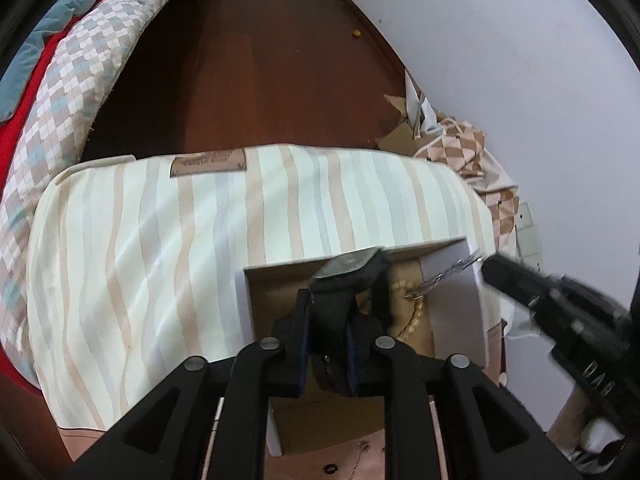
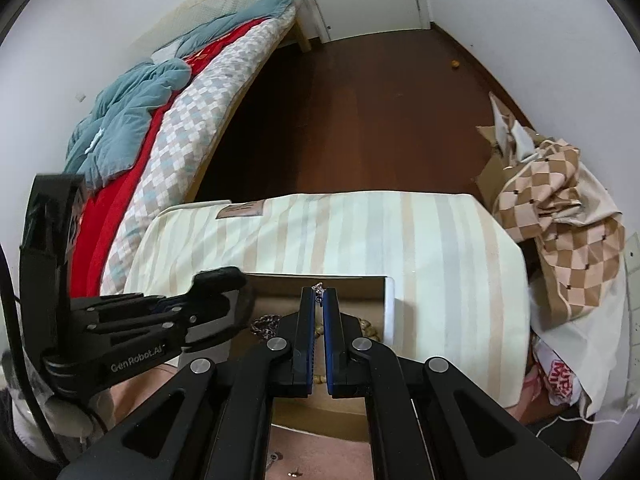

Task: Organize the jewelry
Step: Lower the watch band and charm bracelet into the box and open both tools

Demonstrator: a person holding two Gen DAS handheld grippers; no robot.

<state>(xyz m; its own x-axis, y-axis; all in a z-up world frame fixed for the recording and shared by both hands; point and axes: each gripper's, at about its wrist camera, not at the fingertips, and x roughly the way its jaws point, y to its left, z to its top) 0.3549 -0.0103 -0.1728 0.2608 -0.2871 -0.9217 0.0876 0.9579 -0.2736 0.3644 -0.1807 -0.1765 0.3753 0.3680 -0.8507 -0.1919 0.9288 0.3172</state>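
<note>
Striped cushion (image 1: 160, 240): L fingers (image 1: 326, 320) grip watch (image 1: 348, 272).

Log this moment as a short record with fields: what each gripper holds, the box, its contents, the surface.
left gripper: shut on a black watch, held over the box
right gripper: shut on a thin silver chain, over the box
box: open cardboard box with white outer walls
contents: a beaded bracelet and a dark braided piece lie inside
surface: striped cream cloth under the box
</note>
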